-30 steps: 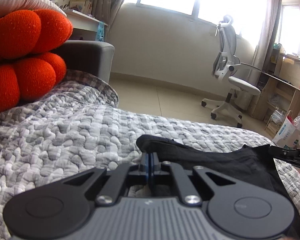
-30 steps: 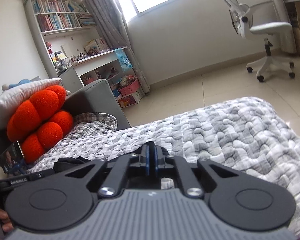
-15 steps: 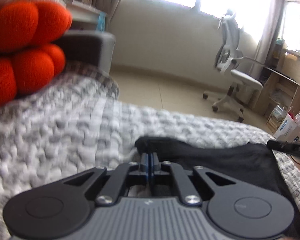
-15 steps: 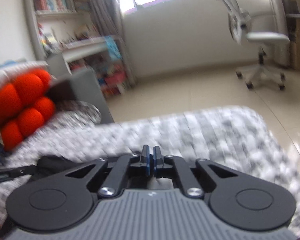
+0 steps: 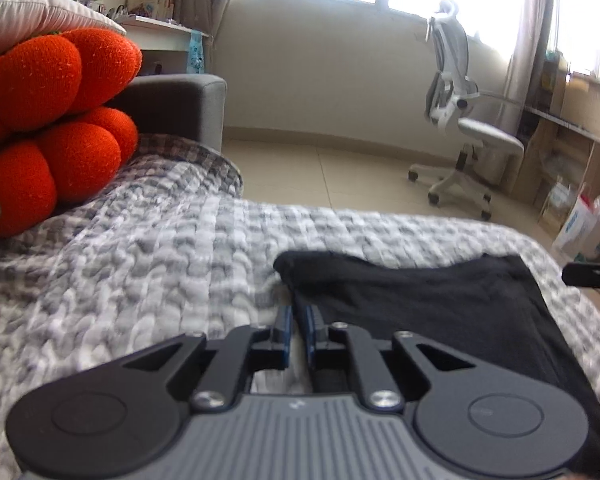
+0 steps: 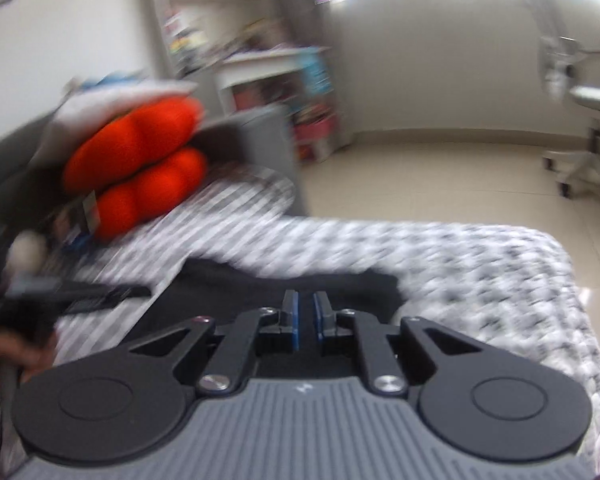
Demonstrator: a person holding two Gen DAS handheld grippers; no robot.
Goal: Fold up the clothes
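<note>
A black garment (image 5: 420, 304) lies folded flat on the grey quilted blanket (image 5: 140, 264). My left gripper (image 5: 296, 314) sits at the garment's near left edge, its blue-padded fingers a small gap apart with only blanket showing between them. In the blurred right wrist view, my right gripper (image 6: 305, 302) hovers low over the same black garment (image 6: 260, 284), open a little and holding nothing. The right gripper's tip (image 5: 592, 274) shows at the far right edge of the cloth. The left gripper (image 6: 80, 292), held by a hand (image 6: 16, 352), is at the left.
An orange knotted cushion (image 5: 52, 120) and a white pillow (image 5: 28, 16) rest against a grey sofa arm (image 5: 180, 104) at the left. Beyond the blanket's edge is tiled floor (image 5: 340, 176), a white office chair (image 5: 464, 120) and a desk (image 5: 572, 148).
Both grippers were shut on the garment's edge; now both have opened slightly and let it go. The garment lies flatter. The right wrist view has swung left and blurred.
</note>
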